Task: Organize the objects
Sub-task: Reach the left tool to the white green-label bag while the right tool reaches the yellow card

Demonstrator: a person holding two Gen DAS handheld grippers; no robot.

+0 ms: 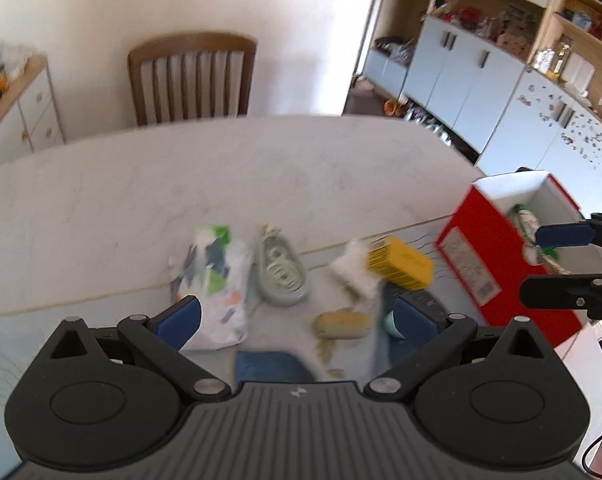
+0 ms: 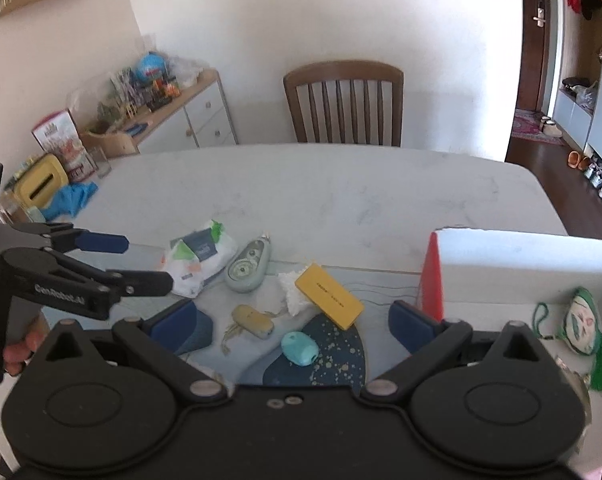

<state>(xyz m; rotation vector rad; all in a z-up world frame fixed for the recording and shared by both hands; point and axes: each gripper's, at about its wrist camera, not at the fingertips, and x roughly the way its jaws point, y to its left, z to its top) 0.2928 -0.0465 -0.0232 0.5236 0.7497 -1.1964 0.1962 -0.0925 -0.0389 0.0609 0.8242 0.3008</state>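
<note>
A pale marble-look table (image 2: 341,188) in a lived-in dining room carries a small scatter of things to be sorted, all lying on a bluish mat near its near edge. The yellow box (image 2: 328,296) lies flat at the middle of the scatter, its long axis running from far-left to near-right, one end over a wad of white tissue (image 2: 291,290). It sits just ahead of the right gripper (image 2: 295,322), between the lines of its 2 blue pads, which stand wide apart with nothing in them. The left gripper (image 1: 297,318) is likewise spread wide and empty, and in its view the box (image 1: 399,266) lies ahead and to the right, so by my reading the right hand is the nearer and better lined up. Around the box lie a teal egg-shaped piece (image 2: 299,348), a small tan oblong (image 2: 252,321), a grey-green oval gadget (image 2: 248,266) and a printed packet (image 2: 199,262) further left. To the right stands a red box (image 2: 432,276) with a white inside, open, already holding a green-tasselled mask charm (image 2: 581,326); it looks the likely destination. Beyond the table stand a wooden chair (image 2: 343,104), a cluttered sideboard on the left and cupboards on the right.
</note>
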